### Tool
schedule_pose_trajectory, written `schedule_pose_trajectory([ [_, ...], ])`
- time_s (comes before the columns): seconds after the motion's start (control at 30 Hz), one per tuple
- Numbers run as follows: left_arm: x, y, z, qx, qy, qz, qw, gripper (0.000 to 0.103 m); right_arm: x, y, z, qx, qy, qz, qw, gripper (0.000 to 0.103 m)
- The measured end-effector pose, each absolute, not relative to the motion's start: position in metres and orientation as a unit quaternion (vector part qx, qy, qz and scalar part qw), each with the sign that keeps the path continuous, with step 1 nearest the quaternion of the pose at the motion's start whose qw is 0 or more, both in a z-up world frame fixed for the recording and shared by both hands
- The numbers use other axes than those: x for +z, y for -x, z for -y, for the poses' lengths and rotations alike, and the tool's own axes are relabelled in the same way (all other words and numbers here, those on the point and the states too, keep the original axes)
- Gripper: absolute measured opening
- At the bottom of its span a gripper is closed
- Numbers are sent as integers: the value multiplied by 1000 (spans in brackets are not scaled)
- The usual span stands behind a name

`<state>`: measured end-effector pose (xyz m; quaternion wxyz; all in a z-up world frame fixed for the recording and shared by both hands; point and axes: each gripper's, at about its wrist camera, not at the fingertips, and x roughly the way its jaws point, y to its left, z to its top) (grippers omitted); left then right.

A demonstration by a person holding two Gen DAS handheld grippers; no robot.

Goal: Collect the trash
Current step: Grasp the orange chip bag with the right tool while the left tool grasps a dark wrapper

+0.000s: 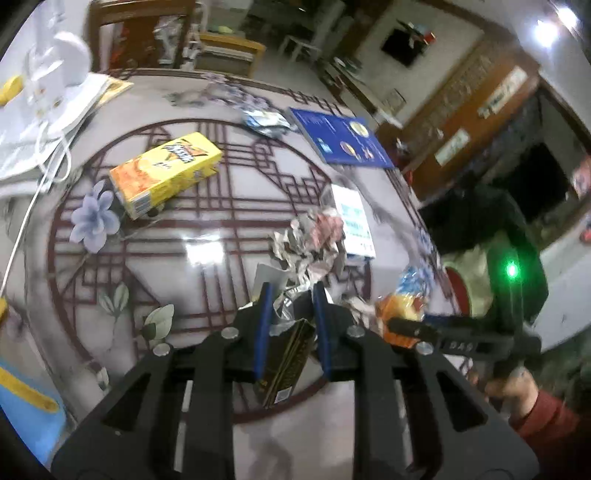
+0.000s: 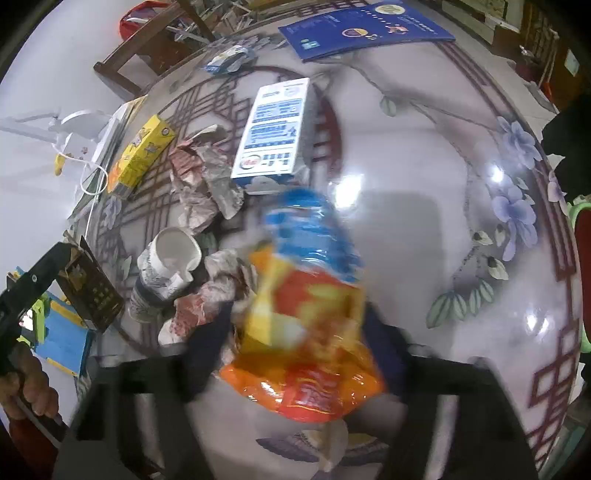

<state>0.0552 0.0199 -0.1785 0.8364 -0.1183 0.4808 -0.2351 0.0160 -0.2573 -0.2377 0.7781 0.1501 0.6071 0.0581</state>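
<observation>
Left gripper [image 1: 291, 299]: black frame, blue-padded fingers [image 1: 263, 325], clamped on a dark carton [image 1: 286, 363]. The carton is flattened, black with gold print, glossy card, held tilted off the table; right wrist view shows it too, far left.

Right gripper [image 2: 295, 343]: fingers mostly hidden by a snack bag [image 2: 306, 325] and motion blur. Bag is crinkly plastic film, orange and yellow lower down, blue at the top. It sits between the fingers and looks gripped, lifted over the table.

Table [image 1: 207, 251]: round, glossy, grey marble look with a maroon lattice ring and printed lilac flowers, bright lamp glare in the centre.

Trash on it:
- Crumpled paper [image 1: 310, 243] just ahead of the left gripper, grey and reddish, loose heap.
- Paper cup [image 2: 168, 266] on its side, white inside, dented rim, touching the paper heap.
- Yellow box [image 1: 166, 173], rectangular card, lying flat, well apart to the left.
- White box [image 2: 275, 131], blue print, flat, just past the paper.
- Foil wrapper [image 1: 267, 122], blue and silver, far side.

Also: blue booklet [image 1: 341, 138] at the far edge, white bag [image 1: 40, 122] with cord handles at the left edge, wooden chair [image 1: 140, 33] behind.

Blocking the way: the paper heap and cup lie between the two grippers.
</observation>
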Motion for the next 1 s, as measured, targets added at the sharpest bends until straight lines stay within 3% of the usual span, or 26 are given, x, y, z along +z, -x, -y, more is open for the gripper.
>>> schedule_pose_trajectory([
  [0.47, -169, -44, -19, -219, 135, -466, 847, 22, -170, 5, 253, 63, -135, -520, 841, 54],
  [1.0, -147, -35, 22, -256, 128, -451, 845, 22, -136, 24, 262, 53, -126, -481, 866, 54],
])
